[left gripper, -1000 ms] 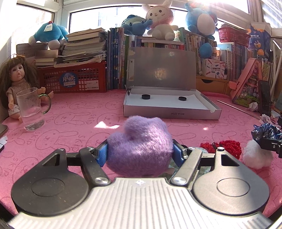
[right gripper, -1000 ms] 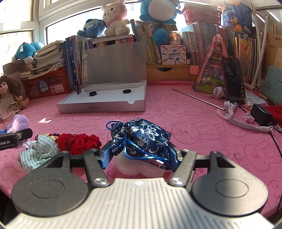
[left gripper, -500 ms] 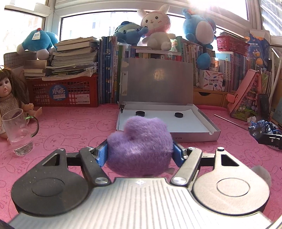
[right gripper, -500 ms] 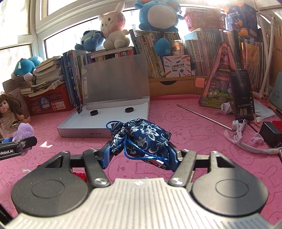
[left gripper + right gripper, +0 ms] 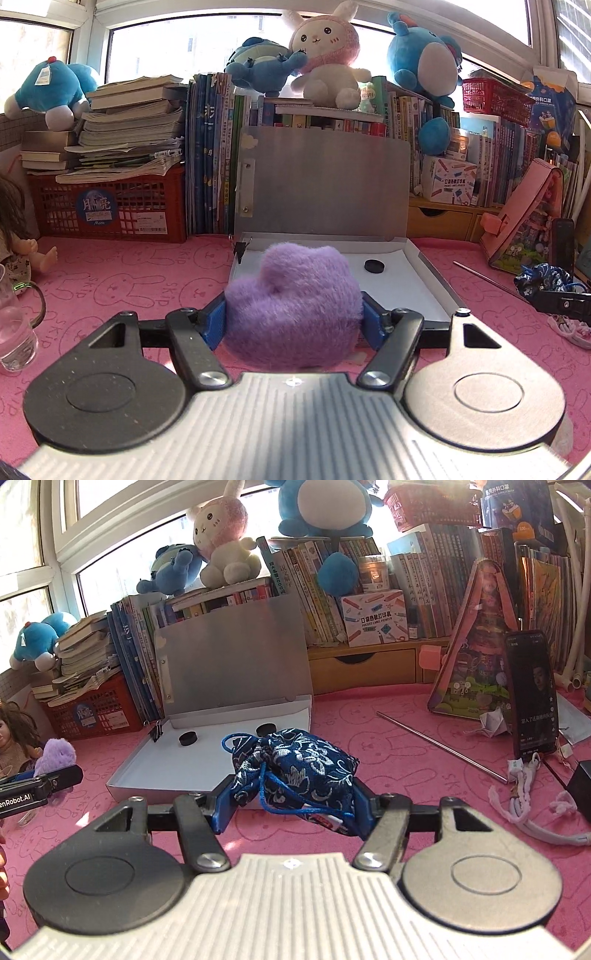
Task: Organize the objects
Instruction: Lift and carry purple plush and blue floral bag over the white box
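Red crate [image 5: 110, 210] label reads "Moon"

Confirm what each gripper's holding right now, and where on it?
Left gripper: purple plush toy, pinched across its sides at the lower body. Right gripper: blue drawstring pouch, clamped across its sides below the cinched neck.

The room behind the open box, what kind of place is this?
Probably a child's room or home study nook by a window. Rows of books line the sill, plush toys sit on top of them, and a doll leans at the edge of a pink bunny-print tabletop.
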A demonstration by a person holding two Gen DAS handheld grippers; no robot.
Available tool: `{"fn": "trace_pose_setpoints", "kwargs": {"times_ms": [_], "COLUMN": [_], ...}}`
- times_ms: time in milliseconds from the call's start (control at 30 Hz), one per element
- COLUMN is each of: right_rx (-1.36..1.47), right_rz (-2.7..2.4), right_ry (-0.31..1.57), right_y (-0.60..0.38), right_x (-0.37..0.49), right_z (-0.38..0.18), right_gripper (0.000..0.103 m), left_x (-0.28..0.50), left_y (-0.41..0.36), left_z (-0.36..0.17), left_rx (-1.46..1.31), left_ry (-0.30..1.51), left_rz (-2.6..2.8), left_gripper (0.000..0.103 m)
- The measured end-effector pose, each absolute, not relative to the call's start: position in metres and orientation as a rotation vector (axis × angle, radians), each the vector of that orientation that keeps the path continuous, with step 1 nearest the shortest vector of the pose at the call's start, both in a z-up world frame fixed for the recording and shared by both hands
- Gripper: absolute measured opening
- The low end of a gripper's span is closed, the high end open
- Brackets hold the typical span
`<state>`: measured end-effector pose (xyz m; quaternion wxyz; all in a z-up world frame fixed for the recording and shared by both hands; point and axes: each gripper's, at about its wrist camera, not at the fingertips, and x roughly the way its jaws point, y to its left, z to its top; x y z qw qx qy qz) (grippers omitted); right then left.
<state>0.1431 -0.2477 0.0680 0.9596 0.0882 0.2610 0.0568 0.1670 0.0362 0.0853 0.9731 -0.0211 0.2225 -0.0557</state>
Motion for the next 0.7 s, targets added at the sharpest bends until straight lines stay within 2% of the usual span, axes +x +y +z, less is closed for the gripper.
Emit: {"fn": "trace_pose_setpoints", "kwargs": {"times_ms": [700], "right_rx": [0.116], "right_rz": [0.126], "right_ry": [0.617], "right_y": [-0.226], "right_x": [0.231], "right_z": [0.056], "right_gripper": [0.065], "left_x": [0.276], "left_y": [0.042], "left_z": [0.058], "left_rx": [-0.086], "left_ry": [0.578], "left_rz": [-0.054], "left_gripper": [0.075]}}
